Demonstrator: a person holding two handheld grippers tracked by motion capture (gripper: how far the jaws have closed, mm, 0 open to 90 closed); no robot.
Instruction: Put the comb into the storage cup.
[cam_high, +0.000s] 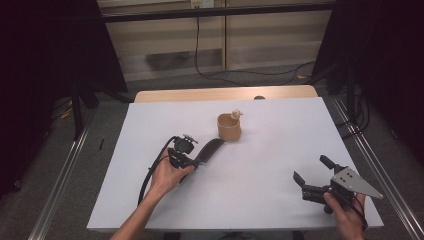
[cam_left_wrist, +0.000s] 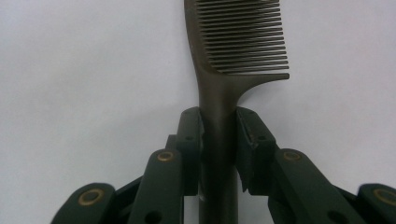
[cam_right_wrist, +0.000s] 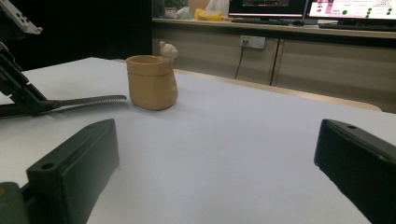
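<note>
Currently: left gripper (cam_left_wrist: 218, 135) clamps comb (cam_left_wrist: 233, 51) by its handle, low over table (cam_high: 260, 165); right gripper (cam_high: 314, 174) idle, jaws wide. Next, probably: lift toward cup (cam_high: 229, 127).

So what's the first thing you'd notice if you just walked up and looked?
Probably the dark comb, pinched by its handle in the left gripper near the middle of the white table. Just beyond its teeth stands a little tan pot with a tiny figure on its rim. The right gripper waits open and empty at the near right corner.
</note>
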